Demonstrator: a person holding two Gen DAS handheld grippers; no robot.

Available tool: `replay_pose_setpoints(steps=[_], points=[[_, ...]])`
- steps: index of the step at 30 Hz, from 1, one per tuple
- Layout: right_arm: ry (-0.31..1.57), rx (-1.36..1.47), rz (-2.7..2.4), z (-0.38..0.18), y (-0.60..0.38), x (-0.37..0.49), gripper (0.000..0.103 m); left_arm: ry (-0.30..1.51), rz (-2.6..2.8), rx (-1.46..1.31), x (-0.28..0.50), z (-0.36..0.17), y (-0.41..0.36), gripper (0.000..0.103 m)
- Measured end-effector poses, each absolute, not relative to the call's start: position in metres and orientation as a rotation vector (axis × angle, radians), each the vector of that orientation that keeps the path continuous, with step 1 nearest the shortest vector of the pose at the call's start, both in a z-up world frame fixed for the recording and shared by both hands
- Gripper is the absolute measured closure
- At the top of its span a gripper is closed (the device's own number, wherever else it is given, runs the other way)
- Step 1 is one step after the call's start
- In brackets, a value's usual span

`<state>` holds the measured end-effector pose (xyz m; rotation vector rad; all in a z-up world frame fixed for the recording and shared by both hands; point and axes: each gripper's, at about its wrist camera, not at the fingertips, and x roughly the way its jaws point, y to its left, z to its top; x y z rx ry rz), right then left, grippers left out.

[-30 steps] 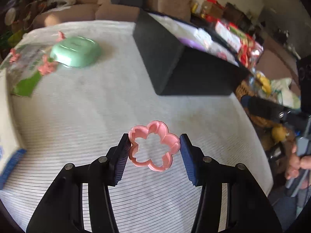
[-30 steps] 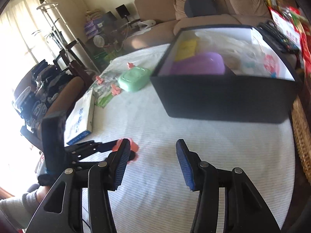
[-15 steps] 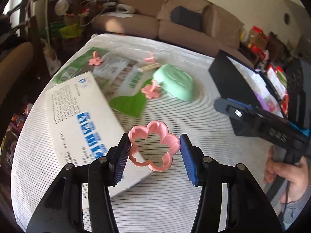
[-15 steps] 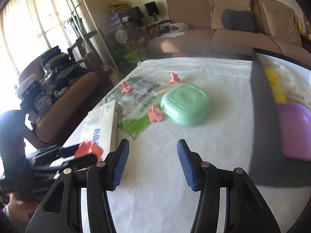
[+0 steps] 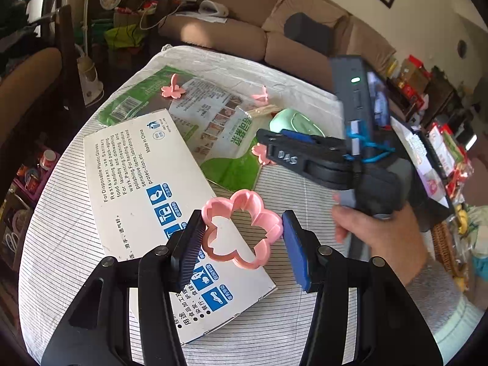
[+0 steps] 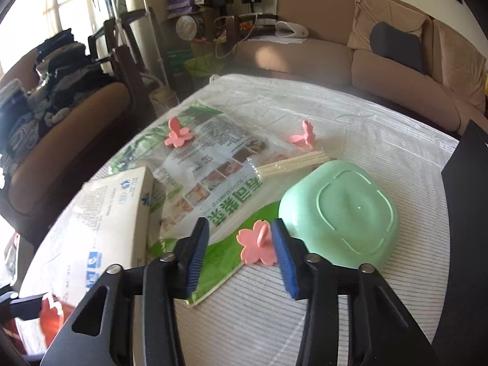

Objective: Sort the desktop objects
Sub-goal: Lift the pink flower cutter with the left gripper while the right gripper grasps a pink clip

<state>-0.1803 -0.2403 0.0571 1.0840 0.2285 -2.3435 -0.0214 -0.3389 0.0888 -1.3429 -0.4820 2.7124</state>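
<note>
Left wrist view: left gripper (image 5: 242,235) pinches a pink flower-shaped cutter (image 5: 241,228) across its outer petals, held up over the white glove box (image 5: 137,183) on the striped tablecloth (image 5: 55,244). Cutter looks like thin hollow plastic, so probably v. light and fairly stiff, but the open ring could flex or pop out if squeezed hard; a grip across opposite lobes, as here, seems the safest hold.

Right wrist view: right gripper (image 6: 241,253) is spread wide, fingers either side of a small pink flower stamp (image 6: 259,244) lying on the green edge of a seaweed packet (image 6: 213,183), just beside an upturned mint-green dish (image 6: 338,213). Stamp has a flat petal base w/ an upright fin; the fin looks like the natural place to take it, since the base sits flush on slick film and would likely slide. Right pad (image 6: 282,256) is close to the dish rim, so a nudge is possible. Two more pink stamps (image 6: 178,134) (image 6: 303,135) rest farther back, one on the packet, one on the cloth near a bundle of sticks (image 6: 292,161). Black bin edge (image 6: 466,183) at far right, prob. the drop-off.
</note>
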Motion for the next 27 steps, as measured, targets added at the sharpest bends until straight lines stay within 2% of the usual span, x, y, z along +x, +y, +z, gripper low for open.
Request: replay_pose_setpoints(steps=[2, 3, 9, 15, 19, 23, 27], points=[[0.266, 1.06, -2.379, 0.053, -0.242, -0.179, 0.08, -0.489, 2.708, -1.343, -0.022, 0.089, -0.339, 0.054], [0.278, 1.059, -2.395, 0.052, -0.242, -0.181, 0.096, -0.487, 2.71, -1.34, -0.022, 0.091, -0.339, 0.054], [0.12, 1.057, -2.404, 0.065, -0.214, -0.185, 0.1, -0.483, 2.717, -1.332, -0.021, 0.092, -0.339, 0.054], [0.055, 0.999, -2.338, 0.103, -0.189, -0.162, 0.1, -0.483, 2.72, -1.345, -0.022, 0.091, -0.339, 0.054], [0.085, 0.997, -2.322, 0.12, -0.179, -0.154, 0.1, -0.515, 2.722, -1.344, -0.02, 0.091, -0.34, 0.054], [0.105, 1.003, -2.312, 0.115, -0.188, -0.158, 0.094, -0.502, 2.723, -1.35, -0.019, 0.09, -0.34, 0.054], [0.149, 1.062, -2.306, 0.084, -0.215, -0.173, 0.078, -0.516, 2.717, -1.356, -0.02, 0.089, -0.345, 0.054]])
